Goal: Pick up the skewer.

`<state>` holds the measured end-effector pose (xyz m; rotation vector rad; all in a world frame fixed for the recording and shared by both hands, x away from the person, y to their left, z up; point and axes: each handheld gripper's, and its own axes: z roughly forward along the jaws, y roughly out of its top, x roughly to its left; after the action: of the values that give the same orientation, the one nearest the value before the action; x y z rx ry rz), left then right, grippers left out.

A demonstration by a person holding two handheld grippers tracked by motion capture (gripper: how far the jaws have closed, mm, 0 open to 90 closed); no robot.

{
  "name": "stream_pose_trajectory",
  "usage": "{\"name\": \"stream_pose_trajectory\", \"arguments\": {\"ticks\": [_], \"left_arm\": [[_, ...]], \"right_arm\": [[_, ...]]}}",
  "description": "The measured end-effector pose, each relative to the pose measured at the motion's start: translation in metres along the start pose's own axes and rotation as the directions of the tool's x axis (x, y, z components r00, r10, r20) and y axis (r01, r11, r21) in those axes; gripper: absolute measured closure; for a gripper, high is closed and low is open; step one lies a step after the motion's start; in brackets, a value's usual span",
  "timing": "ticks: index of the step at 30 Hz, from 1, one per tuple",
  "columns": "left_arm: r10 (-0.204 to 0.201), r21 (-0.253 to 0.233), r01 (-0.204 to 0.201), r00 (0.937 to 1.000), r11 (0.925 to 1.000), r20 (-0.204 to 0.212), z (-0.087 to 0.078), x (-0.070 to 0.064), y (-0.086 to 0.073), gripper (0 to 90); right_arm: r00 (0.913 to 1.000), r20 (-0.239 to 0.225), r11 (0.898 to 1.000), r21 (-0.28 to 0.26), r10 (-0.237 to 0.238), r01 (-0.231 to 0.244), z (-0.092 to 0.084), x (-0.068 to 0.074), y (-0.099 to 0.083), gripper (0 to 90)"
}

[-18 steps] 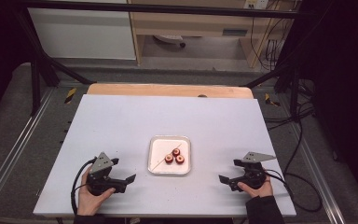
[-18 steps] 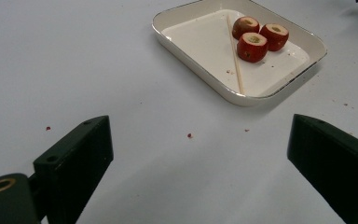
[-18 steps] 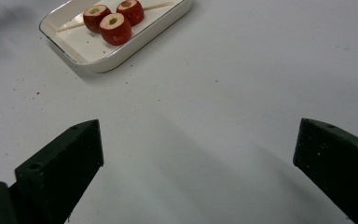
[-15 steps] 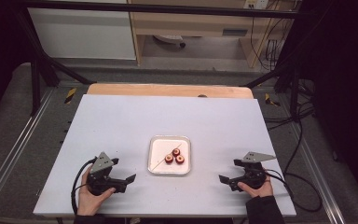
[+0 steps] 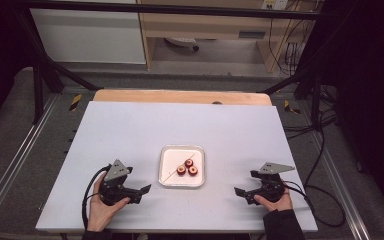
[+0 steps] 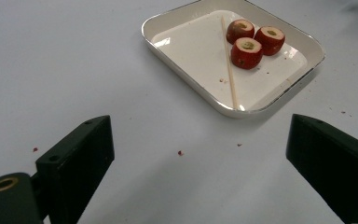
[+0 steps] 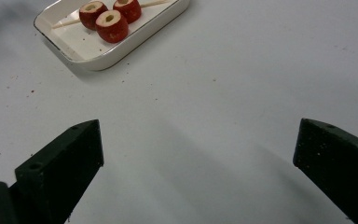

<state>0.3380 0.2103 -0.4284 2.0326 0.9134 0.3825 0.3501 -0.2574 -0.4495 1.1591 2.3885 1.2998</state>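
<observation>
Flanking the unmarked tray (image 5: 165, 181), each hand-held gripper (left (image 5: 142, 191), right (image 5: 240, 192)) gapes empty.

I'm standing in what is looking like a lab or a recording rig, not a home. A plain white counter (image 5: 180, 135) is sitting on a wooden board (image 5: 180, 96) inside a black metal frame (image 5: 40, 80), with aluminium rails (image 5: 10, 175) running along both sides over grey carpet (image 5: 10, 125). Black cables (image 5: 320, 150) are trailing across the floor at the right, and more are hanging by a pale wood shelf unit (image 5: 205, 25) behind. Yellow-and-black hazard tape (image 5: 75, 101) is marking the frame's feet.
</observation>
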Motion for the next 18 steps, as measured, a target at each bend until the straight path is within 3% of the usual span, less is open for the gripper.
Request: {"name": "stream_pose_trajectory", "arguments": {"ticks": [7, 15, 18], "left_arm": [[0.054, 0.056, -0.054, 0.9986, 0.9970, 0.002, 0.018, -0.015, 0.026, 10.2], [0.078, 0.116, -0.077, 0.9970, 0.9902, -0.002, 0.038, -0.027, 0.047, 17.9], [0.076, 0.148, -0.074, 0.9970, 0.9862, -0.013, 0.049, -0.030, 0.052, 27.8]], "right_arm": [[1.0000, 0.001, 1.000, 0.007, -0.006, 0.006, 0.001, 0.001, 0.000, 2.0], [1.0000, -0.002, 1.000, 0.011, -0.002, 0.002, 0.002, 0.001, 0.000, 2.0], [1.0000, -0.002, 1.000, 0.016, -0.006, 0.006, 0.002, 0.001, 0.000, 2.0]]}}
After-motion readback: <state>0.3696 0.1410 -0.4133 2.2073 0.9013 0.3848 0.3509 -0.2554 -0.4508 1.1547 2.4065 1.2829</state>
